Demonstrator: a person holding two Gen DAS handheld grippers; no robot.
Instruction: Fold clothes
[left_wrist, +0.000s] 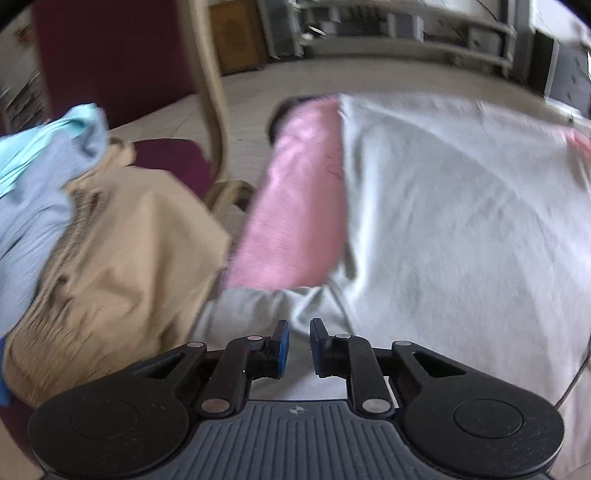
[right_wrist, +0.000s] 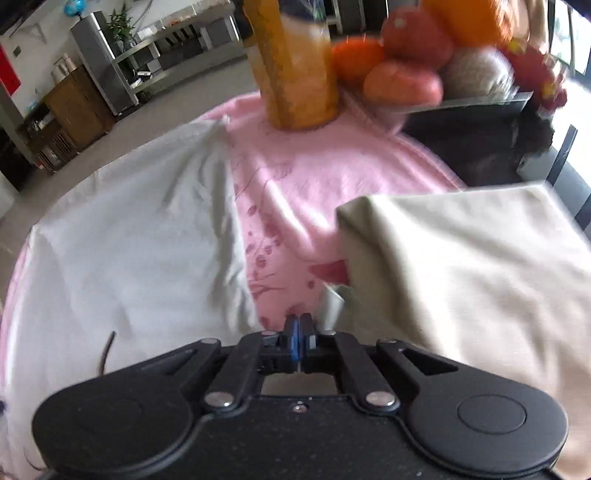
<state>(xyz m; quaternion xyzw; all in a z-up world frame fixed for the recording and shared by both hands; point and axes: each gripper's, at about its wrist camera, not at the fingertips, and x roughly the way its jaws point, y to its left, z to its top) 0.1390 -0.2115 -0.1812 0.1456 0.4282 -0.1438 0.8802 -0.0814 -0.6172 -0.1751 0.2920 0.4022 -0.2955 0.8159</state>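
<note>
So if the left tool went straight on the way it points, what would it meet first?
Most likely the pale grey cotton garment spread over the pink cloth-covered table; the left tool points down at its near edge, though depth is hard to judge.

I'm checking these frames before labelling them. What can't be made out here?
- Left wrist view: the white garment is cut off by the right edge.
- Left wrist view: the clothes pile is blurred; separate garments are unclear.
- Right wrist view: the fruit is blurred; kinds are uncertain.

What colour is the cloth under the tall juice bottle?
Pink cloth with darker flower prints, clearest in the right wrist view.
</note>
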